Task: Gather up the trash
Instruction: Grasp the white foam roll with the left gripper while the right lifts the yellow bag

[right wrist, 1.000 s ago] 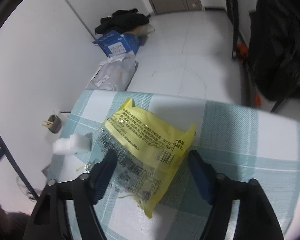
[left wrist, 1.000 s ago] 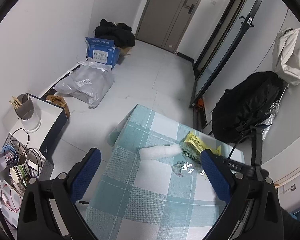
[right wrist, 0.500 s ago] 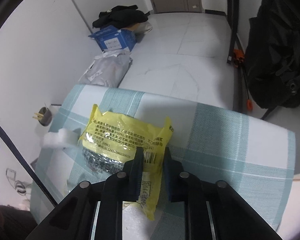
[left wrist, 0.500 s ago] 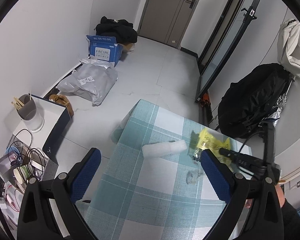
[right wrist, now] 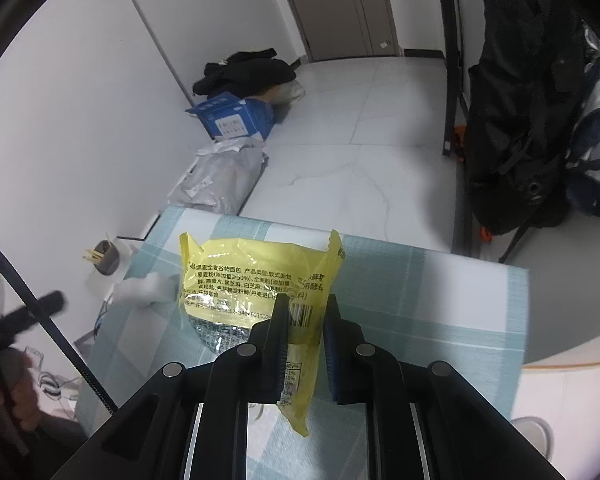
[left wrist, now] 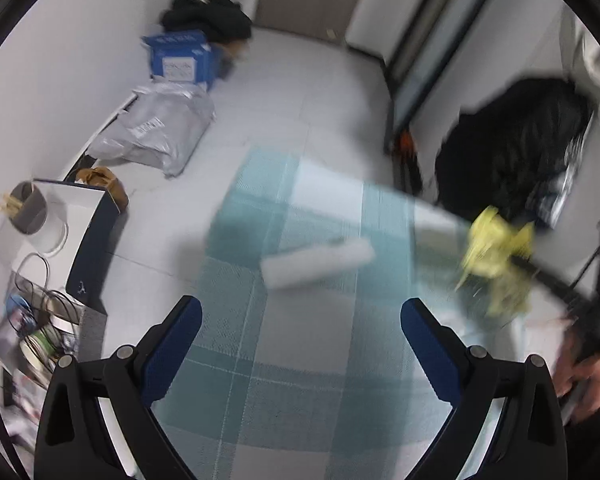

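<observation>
Wrapper (right wrist: 256, 276), yellow, pinched in R gripper (right wrist: 305, 334) near its lower edge, hanging clear above checked table (right wrist: 440, 320); jaws nearly closed on the film. Foam roll (left wrist: 318, 258) next, prob: lies on table straight ahead of L gripper (left wrist: 300, 332), beyond its tips, long axis crosswise to the fingers, slightly slanted. L jaws wide open, empty. L clearly nearer to roll; R busy off to its right. Blur in L view, so exact gap to roll unclear.
</observation>
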{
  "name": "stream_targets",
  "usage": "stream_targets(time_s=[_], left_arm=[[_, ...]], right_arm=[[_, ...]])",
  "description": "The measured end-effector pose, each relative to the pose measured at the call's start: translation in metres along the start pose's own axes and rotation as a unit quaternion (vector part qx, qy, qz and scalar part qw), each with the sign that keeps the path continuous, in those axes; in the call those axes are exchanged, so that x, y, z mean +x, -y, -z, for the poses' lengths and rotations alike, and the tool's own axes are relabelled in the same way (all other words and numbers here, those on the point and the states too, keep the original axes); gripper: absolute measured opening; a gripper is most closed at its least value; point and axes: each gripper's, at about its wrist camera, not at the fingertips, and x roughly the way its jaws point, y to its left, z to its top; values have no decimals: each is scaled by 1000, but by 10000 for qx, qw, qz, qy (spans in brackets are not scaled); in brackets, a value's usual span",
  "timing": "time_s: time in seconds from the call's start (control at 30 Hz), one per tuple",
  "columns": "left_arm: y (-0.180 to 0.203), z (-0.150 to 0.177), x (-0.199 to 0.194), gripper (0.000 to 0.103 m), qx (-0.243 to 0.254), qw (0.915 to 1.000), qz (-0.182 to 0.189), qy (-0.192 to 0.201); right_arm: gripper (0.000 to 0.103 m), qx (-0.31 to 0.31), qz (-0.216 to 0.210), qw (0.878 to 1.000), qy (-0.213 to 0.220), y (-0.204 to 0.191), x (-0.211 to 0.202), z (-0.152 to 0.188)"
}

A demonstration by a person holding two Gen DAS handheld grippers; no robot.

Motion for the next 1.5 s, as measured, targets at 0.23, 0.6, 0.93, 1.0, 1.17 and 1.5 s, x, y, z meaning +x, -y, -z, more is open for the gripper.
stream_targets(time_s=[0.23,0.6,0.93,1.0,1.17,1.5], left_arm=[[7,-12,16,98,-3,9997,69,-253],[30,-35,64,98,1401,9836,-472,-1035],[40,-29,78,54,2302,9609,-596,-1417],[41,-31,76,31,2331,9607,-481,-1430],[46,-27,74,19,2350,9598,-288,-1505],[55,-24,46,18,2060,9721,-231,-1102]], right_arm=[[15,7,-142,9997,201,11,-21,0],[15,-24,-304,9990,334,17,-32,1],[15,-103,-329,9987,364,17,-37,3],[15,-102,-336,9987,378,17,-38,3],[15,-106,-335,9986,405,17,-41,3],[15,-91,-348,9980,514,16,-47,4]])
